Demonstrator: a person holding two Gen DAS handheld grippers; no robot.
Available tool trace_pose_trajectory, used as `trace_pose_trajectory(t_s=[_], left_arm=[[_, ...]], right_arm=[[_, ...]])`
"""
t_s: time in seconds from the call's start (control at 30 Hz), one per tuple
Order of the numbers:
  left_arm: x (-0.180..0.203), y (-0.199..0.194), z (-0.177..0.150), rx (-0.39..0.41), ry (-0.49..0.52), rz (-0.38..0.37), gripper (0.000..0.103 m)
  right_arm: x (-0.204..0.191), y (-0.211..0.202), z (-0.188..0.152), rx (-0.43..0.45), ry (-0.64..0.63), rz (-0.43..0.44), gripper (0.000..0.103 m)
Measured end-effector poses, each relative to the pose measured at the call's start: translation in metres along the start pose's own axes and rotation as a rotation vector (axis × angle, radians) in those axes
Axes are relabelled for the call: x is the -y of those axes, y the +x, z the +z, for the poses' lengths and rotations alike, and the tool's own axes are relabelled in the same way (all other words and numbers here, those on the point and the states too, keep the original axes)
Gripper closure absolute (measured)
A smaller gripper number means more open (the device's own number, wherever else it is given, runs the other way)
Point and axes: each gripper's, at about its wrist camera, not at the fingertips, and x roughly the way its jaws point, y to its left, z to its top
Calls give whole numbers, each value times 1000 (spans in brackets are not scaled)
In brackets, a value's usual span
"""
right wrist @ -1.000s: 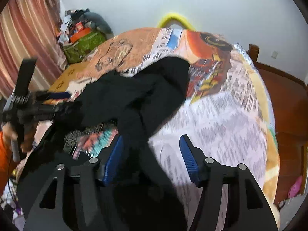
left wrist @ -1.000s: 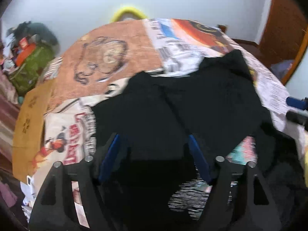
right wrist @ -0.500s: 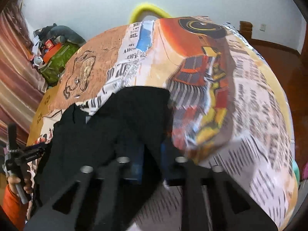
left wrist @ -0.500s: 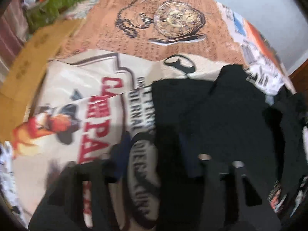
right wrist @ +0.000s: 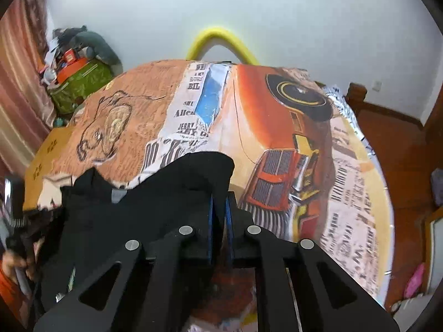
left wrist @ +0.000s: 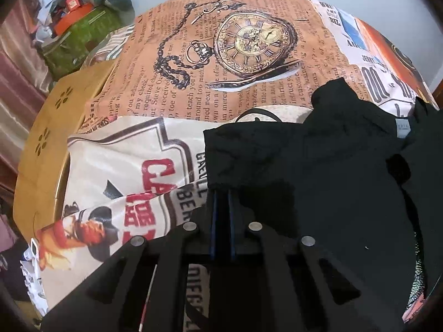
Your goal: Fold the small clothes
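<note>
A small black garment (left wrist: 318, 166) lies crumpled on the printed bed cover (left wrist: 221, 83). My left gripper (left wrist: 221, 193) is shut on the garment's near left corner, with black cloth pinched between its blue pads. In the right wrist view the same garment (right wrist: 166, 193) spreads to the left over the cover (right wrist: 277, 110). My right gripper (right wrist: 218, 202) holds its right edge between the blue pads, and its jaws are opening slightly. The left gripper (right wrist: 13, 202) and the hand holding it show at the far left edge of the right wrist view.
A green bag (right wrist: 80, 83) heaped with clutter sits by the wall at the back left. A yellow wooden board (left wrist: 41, 144) borders the bed's left side. A yellow foam arch (right wrist: 221, 38) rises behind the bed, and wooden floor (right wrist: 401, 138) lies to the right.
Both grippers went from wide open to closed on the black garment. The left one moved left and down to its corner, the right one forward to its right edge.
</note>
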Motion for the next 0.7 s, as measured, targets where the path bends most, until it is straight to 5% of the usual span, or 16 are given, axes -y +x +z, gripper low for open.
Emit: trace_pose_trajectory(t_s=[0.1,0.27,0.43,0.7], left_arm=[[-2,-19,-8,22,1,-10,95],[-7,-63,-32,38,23,-68,80],[-16,-121,-79,94,75,-73,47],[-22,-161,-164,43,122,-125,36]], right_arm=[[1,-23,-21,-10,-10,49,60],[0,-67,-70,-30,-43,72,60],[1,-106,-118,-64,-34,77,59],[0,-135,-190,-121,33,105,49]])
